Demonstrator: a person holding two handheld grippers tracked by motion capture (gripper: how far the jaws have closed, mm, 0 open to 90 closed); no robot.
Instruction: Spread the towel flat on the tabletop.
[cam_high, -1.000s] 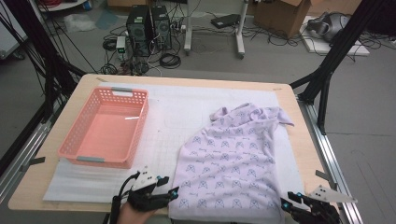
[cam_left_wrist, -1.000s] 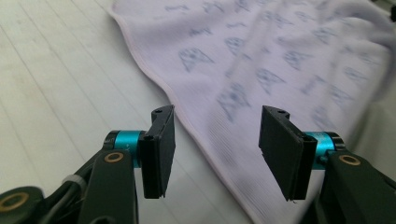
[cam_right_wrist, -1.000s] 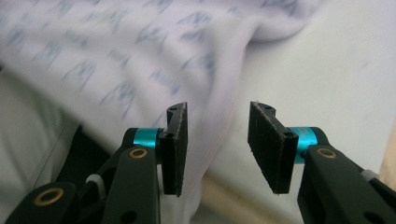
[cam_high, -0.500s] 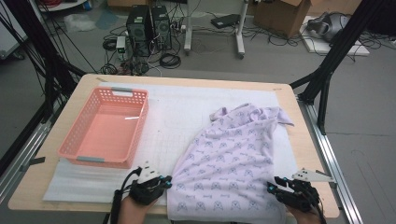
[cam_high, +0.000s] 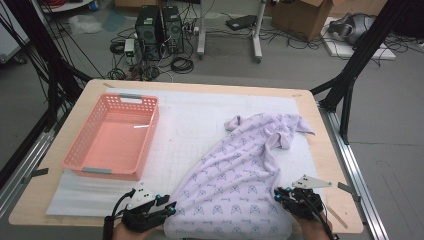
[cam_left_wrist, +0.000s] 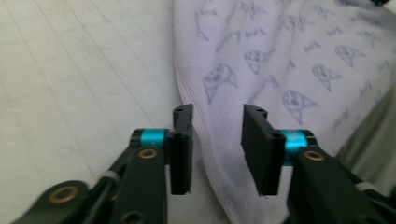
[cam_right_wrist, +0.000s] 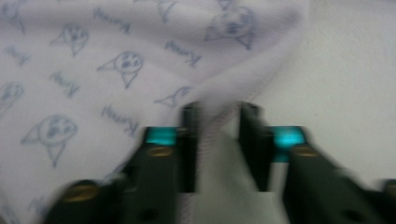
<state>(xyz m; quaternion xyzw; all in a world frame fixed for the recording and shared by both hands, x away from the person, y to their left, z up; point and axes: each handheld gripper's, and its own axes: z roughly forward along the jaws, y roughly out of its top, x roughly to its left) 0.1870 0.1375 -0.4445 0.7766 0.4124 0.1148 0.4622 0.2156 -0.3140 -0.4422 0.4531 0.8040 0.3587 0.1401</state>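
A pale purple garment (cam_high: 240, 165) printed with small blue animal faces lies spread on the white mat, reaching the table's front edge. My left gripper (cam_high: 170, 207) sits at its lower left edge. In the left gripper view the garment's edge (cam_left_wrist: 289, 60) runs between the jaws of that gripper (cam_left_wrist: 217, 116); they have just been opening and stand clear of the cloth. My right gripper (cam_high: 278, 194) is at the lower right edge. In the blurred right gripper view the jaws of that gripper (cam_right_wrist: 218, 112) have just closed on a raised fold of the garment (cam_right_wrist: 116, 56).
An empty pink plastic basket (cam_high: 75, 160) stands on the left of the table. A white foam mat (cam_high: 200, 115) covers most of the wooden tabletop (cam_high: 30, 200). Black frame posts, cables and computer cases stand on the floor beyond the far edge.
My right gripper has moved left from the table's front right corner onto the garment's lower right edge. My left gripper has shifted slightly at the garment's lower left edge.
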